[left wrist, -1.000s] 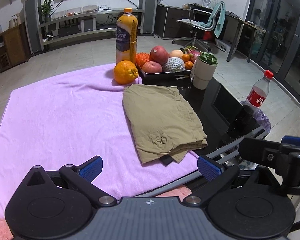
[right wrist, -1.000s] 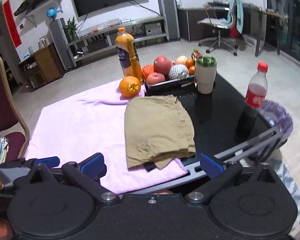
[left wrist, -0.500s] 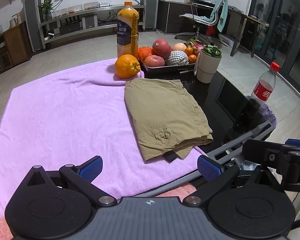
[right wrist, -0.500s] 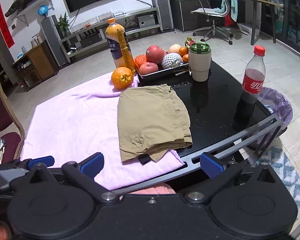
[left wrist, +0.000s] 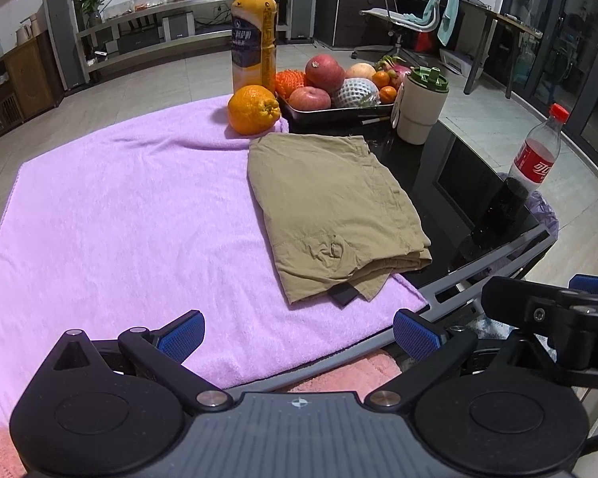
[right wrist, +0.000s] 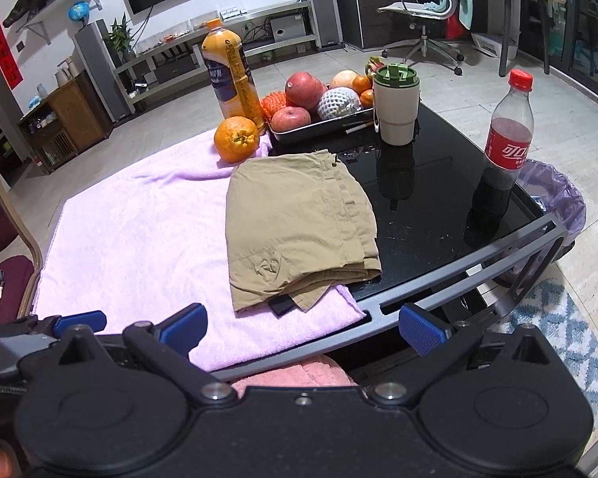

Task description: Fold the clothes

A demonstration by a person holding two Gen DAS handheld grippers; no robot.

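Creased khaki shorts, folded rectangular, on fluffy lilac towel.

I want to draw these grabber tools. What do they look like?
The left gripper and right gripper look alike: black bodies with two big round discs, silver screws, and angled black arms ending in blue, bumpy-textured fingertips. The left one's grey ribbed middle plate carries a tiny compass-like mark. No cables or sleeves show.
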